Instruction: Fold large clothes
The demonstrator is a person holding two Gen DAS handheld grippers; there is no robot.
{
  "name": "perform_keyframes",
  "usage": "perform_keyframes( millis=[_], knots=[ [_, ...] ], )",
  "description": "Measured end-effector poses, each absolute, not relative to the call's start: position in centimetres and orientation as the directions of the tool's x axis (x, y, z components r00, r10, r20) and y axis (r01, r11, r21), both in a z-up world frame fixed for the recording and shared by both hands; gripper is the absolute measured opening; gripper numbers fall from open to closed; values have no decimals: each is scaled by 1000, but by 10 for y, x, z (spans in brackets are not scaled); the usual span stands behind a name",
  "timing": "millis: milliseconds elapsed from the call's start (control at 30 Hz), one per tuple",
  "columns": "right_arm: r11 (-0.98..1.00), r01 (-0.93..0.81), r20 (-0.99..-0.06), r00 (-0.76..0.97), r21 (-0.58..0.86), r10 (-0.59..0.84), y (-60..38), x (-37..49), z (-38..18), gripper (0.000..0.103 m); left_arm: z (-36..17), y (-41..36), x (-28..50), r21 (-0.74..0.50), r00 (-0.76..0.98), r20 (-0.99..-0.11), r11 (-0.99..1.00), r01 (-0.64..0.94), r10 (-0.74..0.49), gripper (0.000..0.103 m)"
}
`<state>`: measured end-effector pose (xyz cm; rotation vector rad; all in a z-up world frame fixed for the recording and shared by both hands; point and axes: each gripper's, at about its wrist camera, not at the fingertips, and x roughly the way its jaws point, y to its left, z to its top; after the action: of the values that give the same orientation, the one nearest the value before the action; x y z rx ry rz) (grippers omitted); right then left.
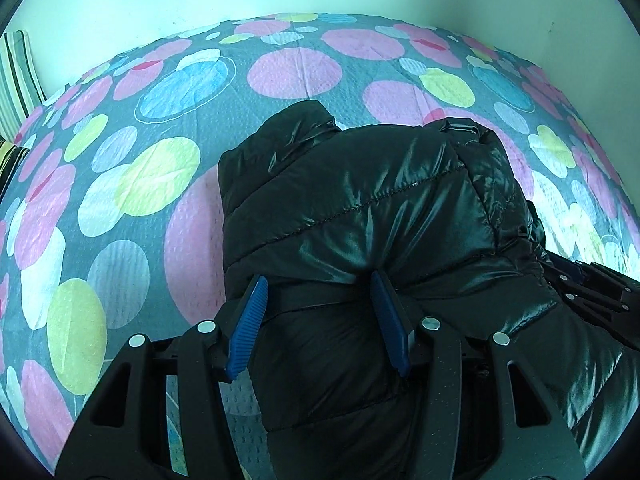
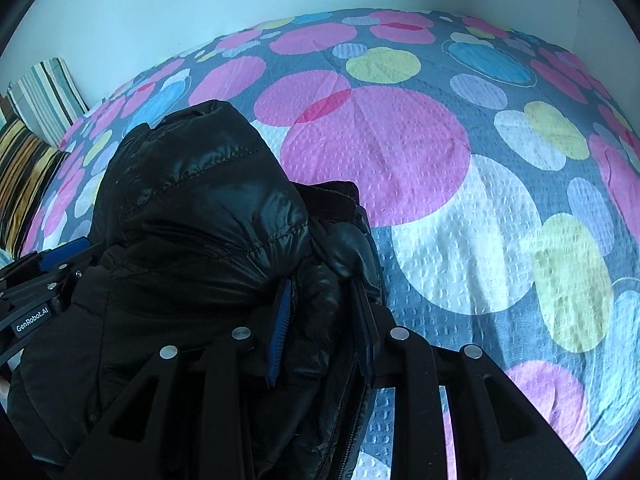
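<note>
Black puffer jacket [image 1: 360,208] bunched on the polka-dot bedspread [image 1: 120,184] — left gripper [image 1: 320,312] clenched on its near fold, right gripper [image 2: 320,320] clamping the zipper edge.

The quilted jacket [image 1: 360,208] is glossy black. Around it, the bedspread [image 2: 460,200] is grey with pink, yellow, white and blue circles. Left of the bedspread, the pillows [image 2: 44,96] are striped.

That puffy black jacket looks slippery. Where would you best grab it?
Grip the black jacket at its near edge, coming from the near side, as the left gripper and right gripper do. The puffy quilted fabric bunches between the fingers, probably resisting slipping.
</note>
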<state>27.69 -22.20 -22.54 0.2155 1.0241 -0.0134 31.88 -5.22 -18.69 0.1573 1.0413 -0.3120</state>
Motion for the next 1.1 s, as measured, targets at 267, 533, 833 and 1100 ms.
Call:
perform_keyframes(
  millis=[267,533,833,1100],
  knots=[
    [977,117,-837,540,180,89,-222,274,-222,28,-186,-49,317,-31,471,-861,944,329,-192,53],
    [973,126,-829,552,192,92,-222,272,-219,29,-182,-47,316,-28,479,-857,944,327,-192,53],
    [977,122,-829,553,175,80,-219,271,-211,30,-164,-35,307,-45,502,-840,950,310,-204,53],
    [974,124,-828,553,191,91,-221,272,-206,31,-140,2,272,-93,555,-803,966,242,-217,53]
  ],
)
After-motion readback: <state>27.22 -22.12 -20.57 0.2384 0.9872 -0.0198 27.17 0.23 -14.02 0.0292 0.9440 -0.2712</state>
